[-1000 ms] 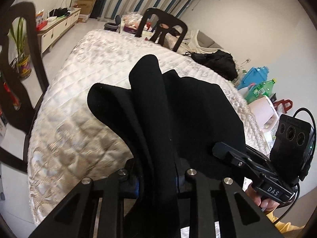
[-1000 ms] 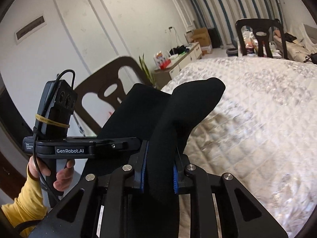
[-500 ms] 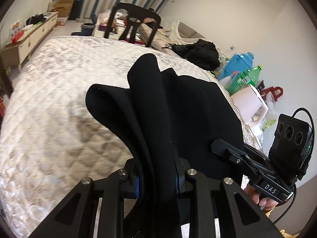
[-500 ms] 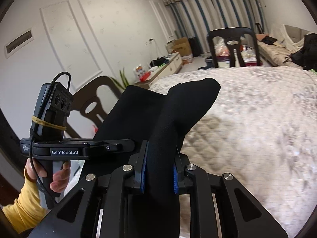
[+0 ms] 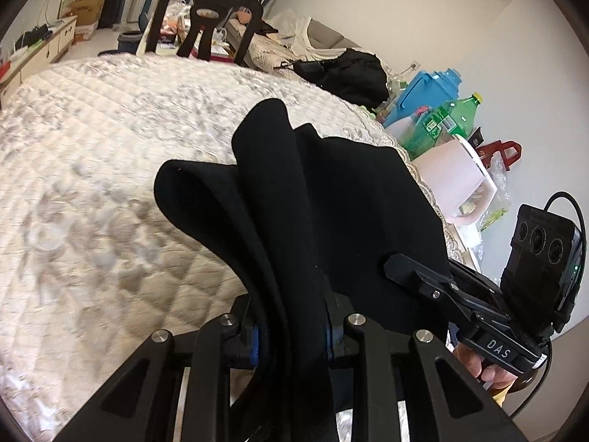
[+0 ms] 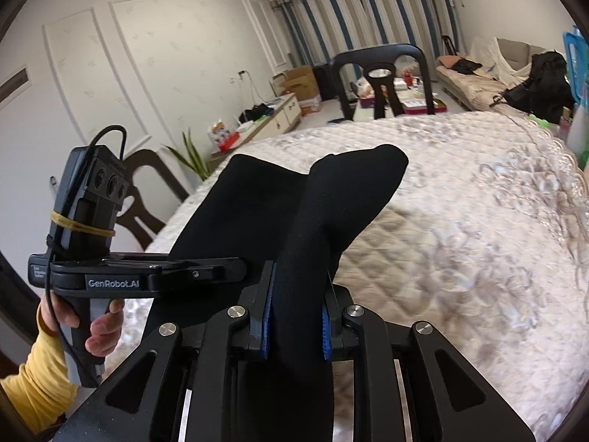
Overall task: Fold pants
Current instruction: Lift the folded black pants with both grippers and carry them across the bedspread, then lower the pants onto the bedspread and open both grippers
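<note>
The black pants hang in thick folds above a table covered with a white quilted cloth. My left gripper is shut on a bunched fold of the pants, its blue pads pressed on both sides. My right gripper is shut on another fold of the black pants, which rises past the fingertips. In the left wrist view the right gripper shows at the right, against the cloth. In the right wrist view the left gripper shows at the left, held by a hand in a yellow sleeve.
A black chair stands at the table's far end and a brown chair at its left side. Bottles, a blue container and bags crowd the floor by the right edge. A black bag lies on a sofa beyond.
Both grippers have carried the held pants sideways over the table. The side chair has left the left wrist view, and the bottles and wall at the right have come closer.
</note>
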`<act>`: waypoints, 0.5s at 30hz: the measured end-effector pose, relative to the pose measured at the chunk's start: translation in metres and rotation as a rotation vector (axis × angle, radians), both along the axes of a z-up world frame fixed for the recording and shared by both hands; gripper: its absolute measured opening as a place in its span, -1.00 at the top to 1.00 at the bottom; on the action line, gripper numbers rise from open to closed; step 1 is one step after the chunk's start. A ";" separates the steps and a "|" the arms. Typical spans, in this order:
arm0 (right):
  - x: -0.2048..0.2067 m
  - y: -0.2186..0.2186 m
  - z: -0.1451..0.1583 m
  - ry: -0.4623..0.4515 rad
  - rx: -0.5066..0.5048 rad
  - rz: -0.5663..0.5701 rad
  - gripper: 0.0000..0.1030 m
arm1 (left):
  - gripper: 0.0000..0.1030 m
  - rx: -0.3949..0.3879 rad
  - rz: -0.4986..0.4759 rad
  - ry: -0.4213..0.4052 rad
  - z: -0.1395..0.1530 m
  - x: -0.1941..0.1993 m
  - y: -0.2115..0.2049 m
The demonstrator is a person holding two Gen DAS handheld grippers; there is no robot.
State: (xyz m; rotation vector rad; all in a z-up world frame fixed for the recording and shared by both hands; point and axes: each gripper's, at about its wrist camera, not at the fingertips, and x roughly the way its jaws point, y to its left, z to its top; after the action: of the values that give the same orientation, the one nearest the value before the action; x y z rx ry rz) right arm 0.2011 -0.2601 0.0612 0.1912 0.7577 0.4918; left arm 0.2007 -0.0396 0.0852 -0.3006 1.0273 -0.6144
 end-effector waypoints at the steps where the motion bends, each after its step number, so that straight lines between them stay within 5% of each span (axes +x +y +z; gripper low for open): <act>1: 0.002 -0.004 -0.002 0.004 -0.001 -0.005 0.61 | 0.50 -0.002 0.000 0.012 -0.003 0.004 -0.005; 11: 0.025 -0.032 -0.030 0.066 -0.026 -0.062 0.61 | 0.46 0.049 0.011 0.074 -0.035 0.022 -0.017; 15: 0.029 -0.038 -0.041 0.091 -0.053 -0.075 0.60 | 0.25 0.110 0.020 0.058 -0.043 0.022 -0.016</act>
State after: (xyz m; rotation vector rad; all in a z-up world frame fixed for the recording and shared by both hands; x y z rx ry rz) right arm 0.2304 -0.2982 0.0199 0.1931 0.8487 0.3933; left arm 0.2227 -0.0557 0.0419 -0.2333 1.1080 -0.5317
